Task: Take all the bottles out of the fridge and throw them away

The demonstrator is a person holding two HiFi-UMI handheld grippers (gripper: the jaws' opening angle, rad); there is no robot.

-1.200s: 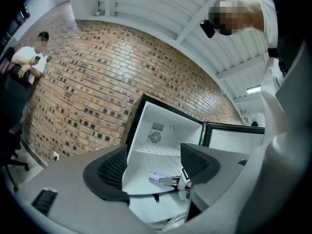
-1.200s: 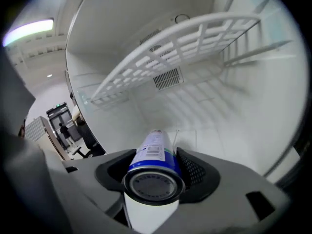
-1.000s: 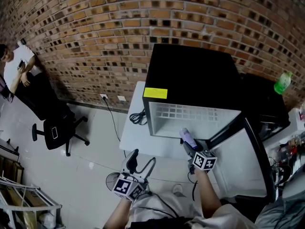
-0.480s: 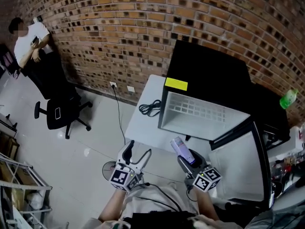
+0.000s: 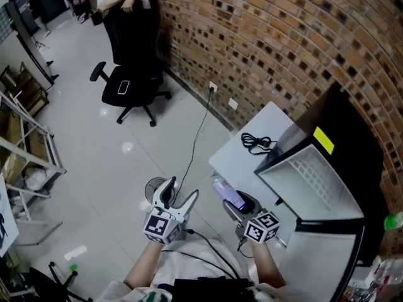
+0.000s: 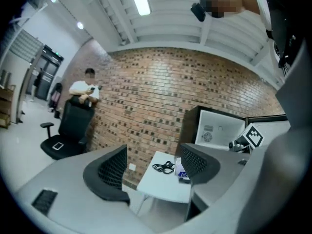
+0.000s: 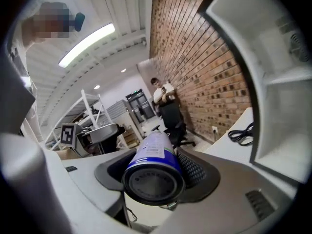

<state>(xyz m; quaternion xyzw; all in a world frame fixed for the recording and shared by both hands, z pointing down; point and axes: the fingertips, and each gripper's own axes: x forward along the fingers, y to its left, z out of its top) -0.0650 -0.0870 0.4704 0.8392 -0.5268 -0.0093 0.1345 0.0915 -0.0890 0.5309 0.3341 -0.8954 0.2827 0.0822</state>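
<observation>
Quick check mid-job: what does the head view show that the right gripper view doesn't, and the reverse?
Head view only: a green bottle at the right edge and a phone on the office chair seat. Right gripper view only: the ceiling light and the held bottle's round base. Both: that bottle clamped in the right hand-held gripper, the black cable on the white table, the brick wall.
</observation>
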